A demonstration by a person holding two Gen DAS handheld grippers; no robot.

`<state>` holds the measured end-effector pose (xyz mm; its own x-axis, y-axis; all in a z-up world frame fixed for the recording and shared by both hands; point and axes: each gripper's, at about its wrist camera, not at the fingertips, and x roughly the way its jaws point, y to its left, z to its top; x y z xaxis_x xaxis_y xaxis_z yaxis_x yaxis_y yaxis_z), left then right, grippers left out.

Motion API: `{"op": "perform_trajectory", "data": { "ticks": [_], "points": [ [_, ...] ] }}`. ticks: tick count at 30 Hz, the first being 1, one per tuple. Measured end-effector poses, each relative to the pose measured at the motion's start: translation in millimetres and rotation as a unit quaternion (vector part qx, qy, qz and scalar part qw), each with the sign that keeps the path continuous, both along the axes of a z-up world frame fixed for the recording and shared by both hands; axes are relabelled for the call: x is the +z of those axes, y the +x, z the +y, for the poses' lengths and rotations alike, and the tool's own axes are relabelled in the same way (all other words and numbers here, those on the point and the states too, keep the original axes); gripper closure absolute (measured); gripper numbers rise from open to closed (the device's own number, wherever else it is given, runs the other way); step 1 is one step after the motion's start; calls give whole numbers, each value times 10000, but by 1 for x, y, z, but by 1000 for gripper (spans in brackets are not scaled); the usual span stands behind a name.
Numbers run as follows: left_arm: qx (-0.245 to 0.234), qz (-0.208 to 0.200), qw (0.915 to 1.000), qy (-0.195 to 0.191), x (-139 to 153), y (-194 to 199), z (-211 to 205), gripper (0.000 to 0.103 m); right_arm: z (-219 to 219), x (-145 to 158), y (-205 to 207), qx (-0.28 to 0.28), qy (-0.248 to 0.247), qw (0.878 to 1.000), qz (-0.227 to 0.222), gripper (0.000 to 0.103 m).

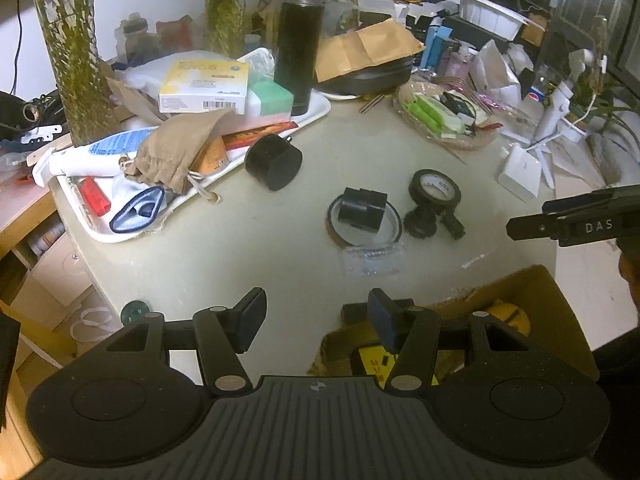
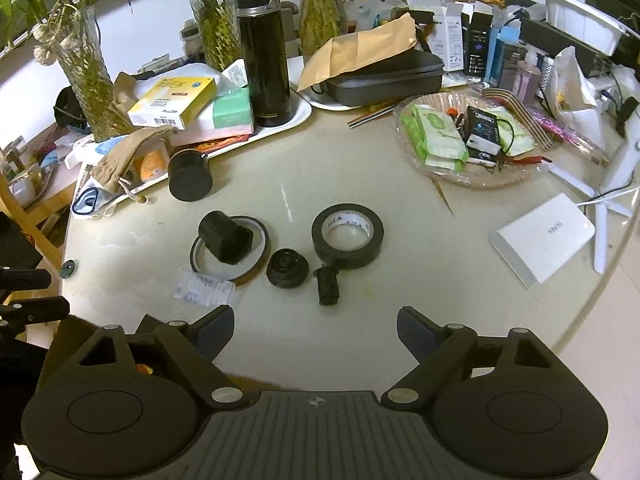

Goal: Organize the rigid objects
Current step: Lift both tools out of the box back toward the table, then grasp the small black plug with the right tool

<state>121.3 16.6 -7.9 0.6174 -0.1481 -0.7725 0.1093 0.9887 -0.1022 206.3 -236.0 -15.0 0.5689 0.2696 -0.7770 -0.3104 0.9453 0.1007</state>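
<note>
Clutter rings the round table (image 2: 360, 184), but its middle holds only a small group of black parts, laid out apart so each can be picked singly. In the right wrist view a roll of black tape (image 2: 347, 236) lies flat at the centre. Just near of it a small black cylinder (image 2: 328, 286) lies on its side, and to the left of that sits a round black cap (image 2: 287, 268). Further left a chunky black block (image 2: 225, 238) rests inside a thin amber ring (image 2: 256, 272), with a clear plastic packet (image 2: 204, 292) touching the ring's near edge. A larger black drum (image 2: 189, 178) lies against the white tray (image 2: 302, 114) at far left, seemingly off the pile heaped there.

At the near edge, in the left wrist view, an open cardboard box (image 1: 548, 304) already holds something yellow and a dark item, so it is likely where the parts are being collected.

The right gripper (image 2: 316, 330) hovers over the near table with its jaws spread wide and nothing between them, facing the small cylinder and the cap, which suits a fresh pick. The left gripper (image 1: 316, 320) hangs at the box's left corner, jaws partly apart and empty, its right finger over the box. The tape roll probably needs the widest spread.
</note>
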Motion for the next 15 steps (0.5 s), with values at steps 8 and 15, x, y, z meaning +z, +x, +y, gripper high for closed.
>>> {"op": "perform_trajectory", "data": {
  "ticks": [8, 15],
  "points": [
    [124, -157, 9998, -57, -1, 11, 9, 48, 4, -22, 21, 186, -78, 9997, 165, 33],
    [126, -190, 9997, -72, -6, 24, 14, 48, 7, -40, 41, 340, -150, 9988, 327, 48]
  ]
}}
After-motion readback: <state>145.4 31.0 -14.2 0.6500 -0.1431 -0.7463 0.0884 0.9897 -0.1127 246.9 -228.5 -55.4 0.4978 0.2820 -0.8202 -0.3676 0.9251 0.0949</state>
